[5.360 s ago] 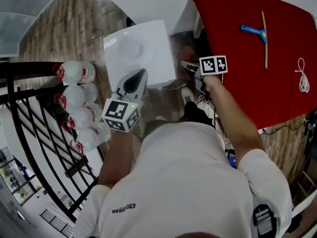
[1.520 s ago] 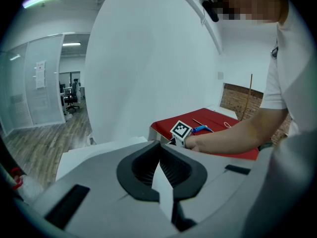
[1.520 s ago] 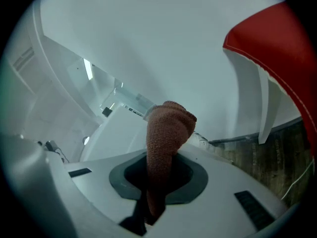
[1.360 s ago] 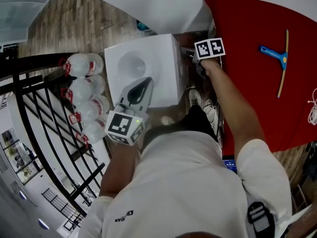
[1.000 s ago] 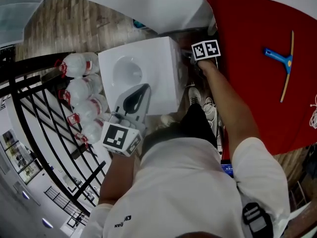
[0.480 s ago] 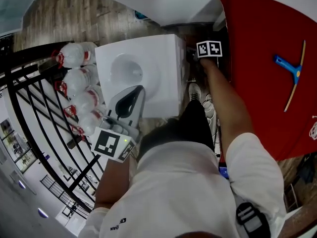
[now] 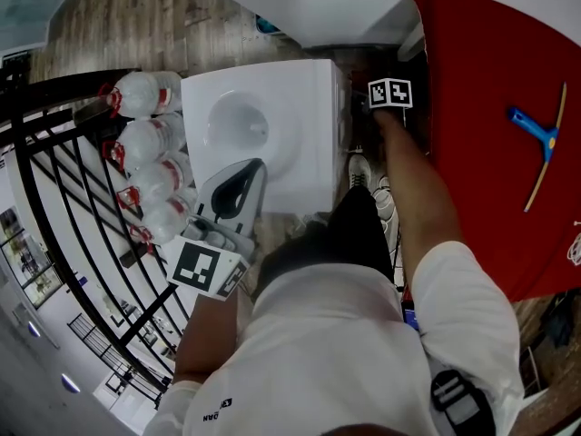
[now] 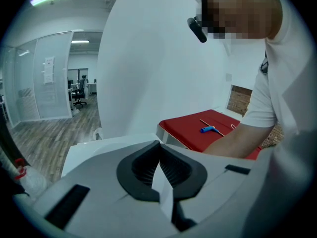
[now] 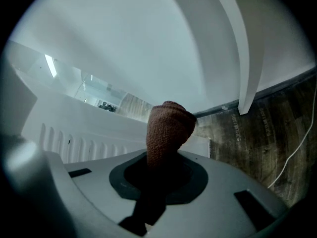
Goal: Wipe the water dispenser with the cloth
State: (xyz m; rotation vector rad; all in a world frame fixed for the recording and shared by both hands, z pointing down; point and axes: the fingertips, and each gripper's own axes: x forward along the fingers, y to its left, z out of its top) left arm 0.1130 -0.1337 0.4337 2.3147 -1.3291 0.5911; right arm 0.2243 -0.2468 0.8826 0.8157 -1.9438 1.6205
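Observation:
The white water dispenser (image 7: 272, 130) stands below me, its round top recess facing up. My right gripper (image 7: 365, 107) is down along the dispenser's right side, under its marker cube, and is shut on a brown cloth (image 9: 168, 128). In the right gripper view the cloth sticks up out of the jaws beside the dispenser's ribbed white panel (image 9: 79, 133); whether it touches the panel I cannot tell. My left gripper (image 7: 258, 165) hovers over the front edge of the dispenser's top (image 8: 91, 150) with its jaws shut and empty.
A red table (image 7: 490, 89) with a blue squeegee (image 7: 537, 139) lies to the right. Several water bottles (image 7: 145, 157) lie to the left of the dispenser, beside a black railing (image 7: 64, 216). A white wall and wooden floor (image 9: 267, 133) are behind.
My right gripper has moved with the cloth along the dispenser's right side toward its far end. The left gripper has stayed over the front edge of the top.

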